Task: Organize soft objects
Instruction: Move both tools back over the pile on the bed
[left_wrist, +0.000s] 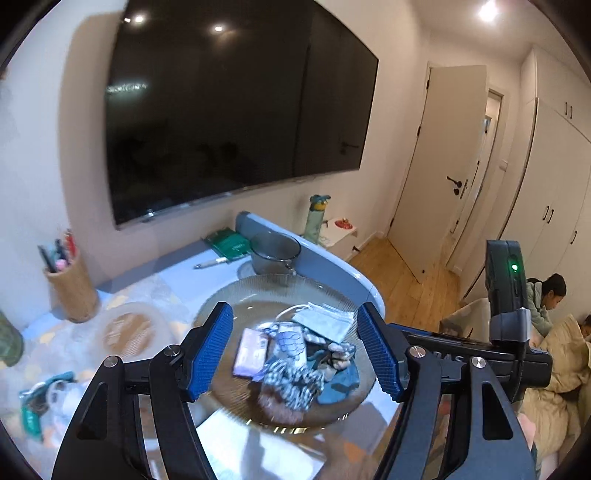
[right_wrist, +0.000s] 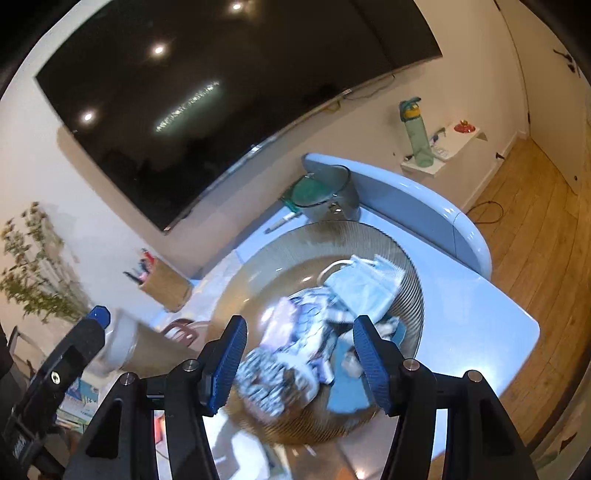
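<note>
A ribbed glass plate (left_wrist: 258, 291) (right_wrist: 332, 236) sits on the pale blue table and holds a heap of soft things. A pale face mask (left_wrist: 325, 321) (right_wrist: 365, 291) lies at its far side and a lilac packet (left_wrist: 251, 352) (right_wrist: 280, 321) at the left. Black-and-white patterned fabric (left_wrist: 291, 380) (right_wrist: 269, 387) is at the front, beside a blue cloth (left_wrist: 341, 384) (right_wrist: 343, 398). My left gripper (left_wrist: 295, 332) hovers open above the heap, its blue pads gripping nothing. My right gripper (right_wrist: 301, 343) is also open over the heap and holds nothing.
A woven pen holder (left_wrist: 74, 291) stands at the left, with a grey cup (left_wrist: 275, 254) and a green booklet (left_wrist: 225, 242) behind the plate. A bottle (left_wrist: 317, 218) stands on a small shelf. The table's curved edge (right_wrist: 476, 243) drops to wooden floor. A person (left_wrist: 550, 299) sits at the far right.
</note>
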